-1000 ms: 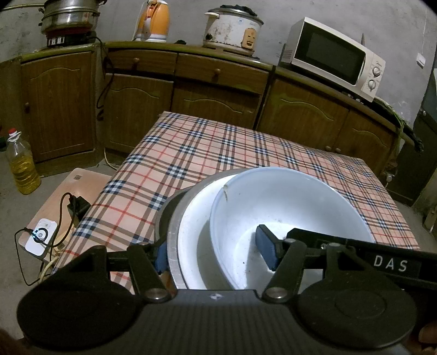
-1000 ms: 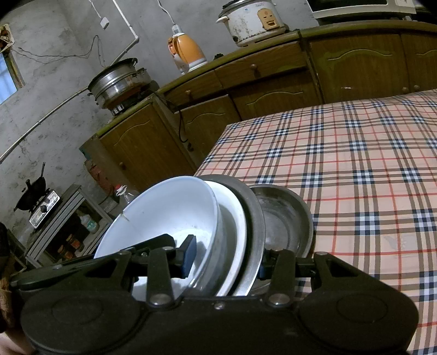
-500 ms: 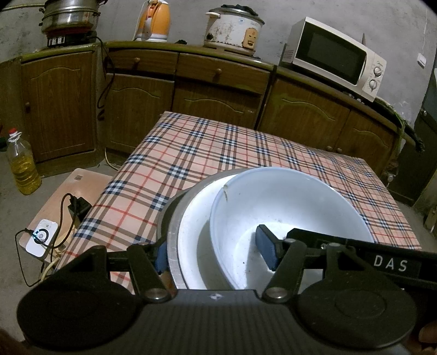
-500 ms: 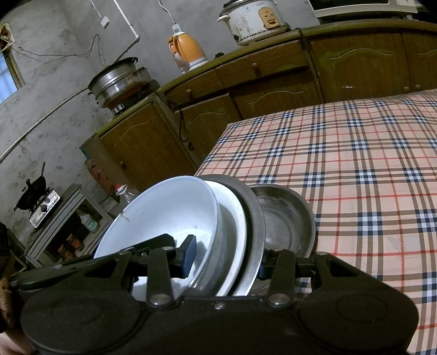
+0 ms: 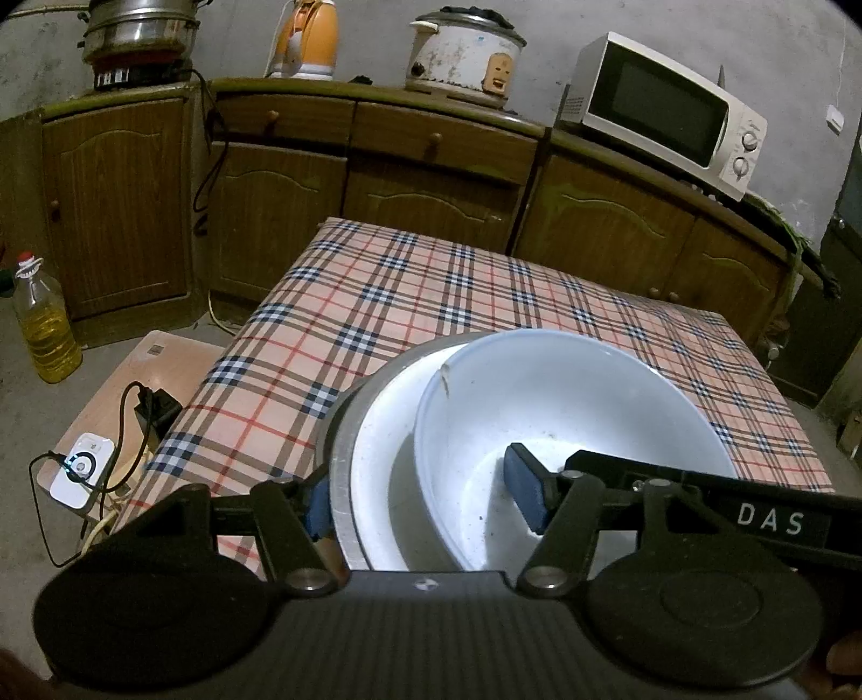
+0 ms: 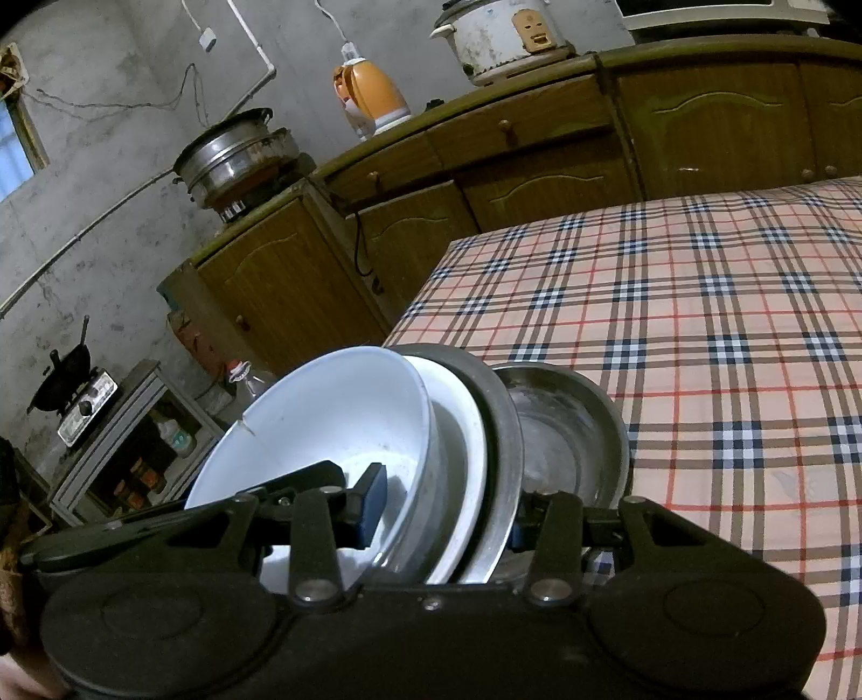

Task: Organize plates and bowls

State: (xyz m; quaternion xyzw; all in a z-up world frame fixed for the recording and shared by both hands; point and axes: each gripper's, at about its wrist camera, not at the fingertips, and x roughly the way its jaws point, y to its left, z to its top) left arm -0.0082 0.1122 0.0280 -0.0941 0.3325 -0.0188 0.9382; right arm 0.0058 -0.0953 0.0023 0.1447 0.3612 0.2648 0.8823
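Observation:
A tilted stack stands at the near edge of the table: a white bowl [image 5: 571,409], a white plate [image 5: 377,463] behind it and a grey metal plate [image 5: 336,447] outermost. My left gripper [image 5: 421,501] is shut on this stack, one pad inside the bowl and the other against the metal plate. From beside it my right gripper [image 6: 443,517] is shut on the same white bowl [image 6: 334,420], white plate [image 6: 463,431] and metal plate [image 6: 504,425]. Close behind the stack a steel dish [image 6: 565,431] rests over the tablecloth; whether it touches the stack I cannot tell.
The plaid tablecloth [image 5: 409,301] stretches away beyond the stack. Brown cabinets [image 5: 431,161] behind the table carry a microwave [image 5: 668,107], a rice cooker [image 5: 463,54] and an orange kettle [image 5: 304,37]. An oil bottle [image 5: 43,328] and a charger with cables [image 5: 81,468] are on the floor at left.

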